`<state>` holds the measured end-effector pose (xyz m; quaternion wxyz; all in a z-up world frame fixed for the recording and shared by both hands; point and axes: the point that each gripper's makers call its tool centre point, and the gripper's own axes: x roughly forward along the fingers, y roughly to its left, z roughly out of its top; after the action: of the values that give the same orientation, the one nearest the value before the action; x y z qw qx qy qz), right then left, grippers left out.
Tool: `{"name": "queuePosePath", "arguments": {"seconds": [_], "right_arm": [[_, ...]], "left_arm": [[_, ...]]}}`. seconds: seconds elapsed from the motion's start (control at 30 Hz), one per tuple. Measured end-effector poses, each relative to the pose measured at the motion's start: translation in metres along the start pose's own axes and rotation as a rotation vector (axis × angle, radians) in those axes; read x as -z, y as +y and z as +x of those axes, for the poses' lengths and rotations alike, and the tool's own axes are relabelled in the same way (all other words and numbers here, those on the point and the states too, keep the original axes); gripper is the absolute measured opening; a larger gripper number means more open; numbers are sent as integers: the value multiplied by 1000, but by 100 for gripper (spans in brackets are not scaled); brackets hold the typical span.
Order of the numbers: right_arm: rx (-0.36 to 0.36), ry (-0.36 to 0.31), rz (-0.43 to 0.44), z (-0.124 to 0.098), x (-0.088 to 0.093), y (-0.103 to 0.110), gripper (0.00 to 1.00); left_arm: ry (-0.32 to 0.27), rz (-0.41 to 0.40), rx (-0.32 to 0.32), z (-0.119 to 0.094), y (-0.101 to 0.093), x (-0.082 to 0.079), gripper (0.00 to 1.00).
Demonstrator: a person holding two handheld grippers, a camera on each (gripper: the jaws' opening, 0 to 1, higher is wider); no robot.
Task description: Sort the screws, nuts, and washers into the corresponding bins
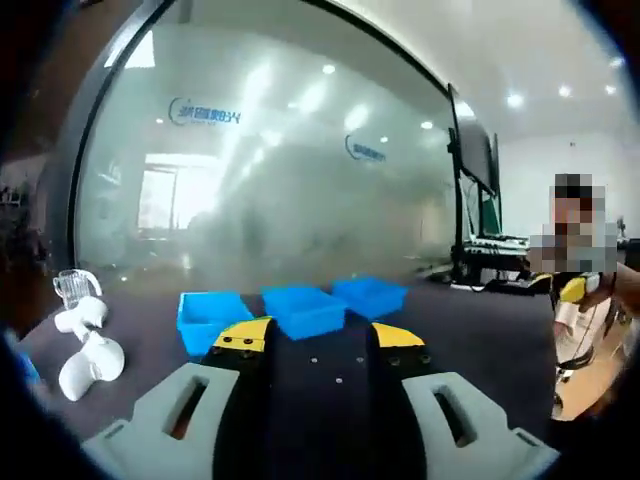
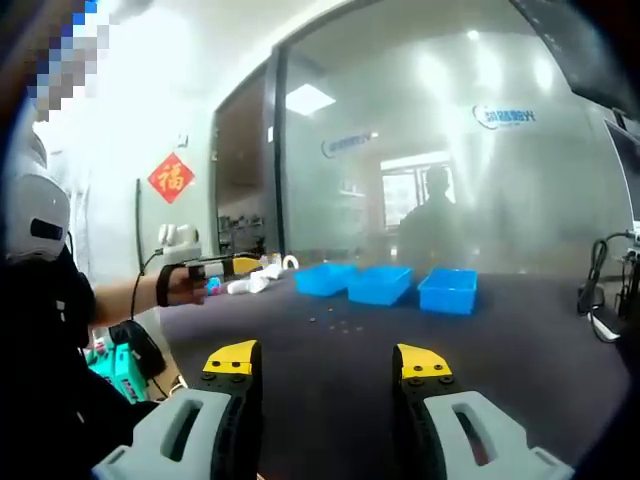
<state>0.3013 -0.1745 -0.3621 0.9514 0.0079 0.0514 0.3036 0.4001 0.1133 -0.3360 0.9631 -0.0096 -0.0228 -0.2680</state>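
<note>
The small parts (image 1: 338, 380) lie scattered on the dark table (image 1: 480, 330) just ahead of the empty, spread left claw (image 1: 312, 352), nearer than the right claw (image 2: 325, 362), also spread and empty, with three blue bins (image 1: 303, 309) beyond.

Left tool (image 1: 320, 352), right tool (image 2: 330, 365): grey jaws, black inner faces, yellow tips.

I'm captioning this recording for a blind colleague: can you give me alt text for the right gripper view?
The right gripper hangs open above a dark table, facing three blue bins in a row before a frosted glass wall. Small hardware pieces lie scattered before the bins, and the left gripper enters from the left.
</note>
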Motion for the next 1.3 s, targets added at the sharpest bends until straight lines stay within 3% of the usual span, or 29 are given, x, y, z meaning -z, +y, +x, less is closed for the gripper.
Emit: {"name": "queuePosePath", "arguments": {"seconds": [0.13,0.3,0.6,0.7,0.77,0.83,1.1,1.3], "right_arm": [[10,2,-16,1,-1,-2,48],[14,8,-21,3,0,-3,48],[28,13,-20,6,1,-6,48],[30,15,-19,6,2,-7,48],[30,17,-18,7,2,-6,48],[30,18,-16,8,3,-7,48],[21,17,-13,11,3,-4,48],[21,14,-10,10,3,-3,48]], "left_arm": [[35,29,22,-24,-5,18,36],[65,-12,37,-51,-8,33,37],[86,-13,25,-80,-10,43,41],[151,92,52,-88,-11,53,44],[169,78,75,-90,-14,57,44],[179,2,106,-93,-18,60,44],[185,4,142,-87,-14,54,44],[187,8,206,-74,-13,48,44]]}}
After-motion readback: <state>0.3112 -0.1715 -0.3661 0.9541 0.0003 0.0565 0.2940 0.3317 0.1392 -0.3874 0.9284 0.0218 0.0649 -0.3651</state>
